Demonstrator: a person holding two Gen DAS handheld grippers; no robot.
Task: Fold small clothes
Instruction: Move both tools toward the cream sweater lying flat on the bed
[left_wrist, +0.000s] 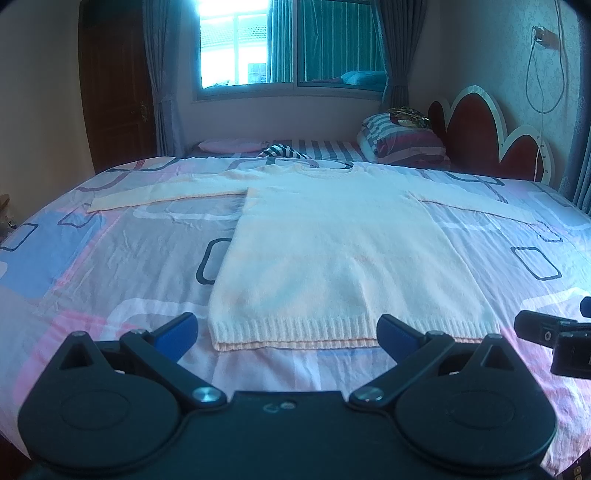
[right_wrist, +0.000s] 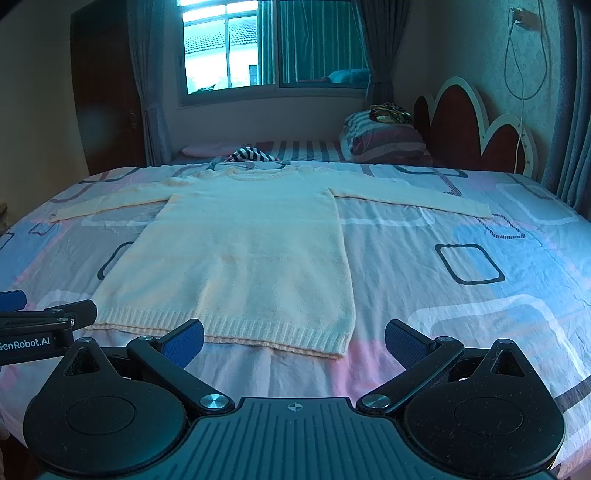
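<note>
A small cream knit sweater (left_wrist: 332, 254) lies flat on the bed, front up, both sleeves spread out sideways, ribbed hem towards me. It also shows in the right wrist view (right_wrist: 251, 251). My left gripper (left_wrist: 288, 334) is open and empty, hovering just before the hem's left half. My right gripper (right_wrist: 295, 341) is open and empty, just before the hem's right corner. The right gripper shows at the right edge of the left wrist view (left_wrist: 557, 339); the left gripper shows at the left edge of the right wrist view (right_wrist: 44, 321).
The bed has a pink, blue and grey patterned sheet (left_wrist: 110, 258). Striped pillows (left_wrist: 402, 144) and a red headboard (left_wrist: 484, 140) stand at the far right. A striped cloth (left_wrist: 284, 152) lies beyond the collar. A window (left_wrist: 288, 44) is behind.
</note>
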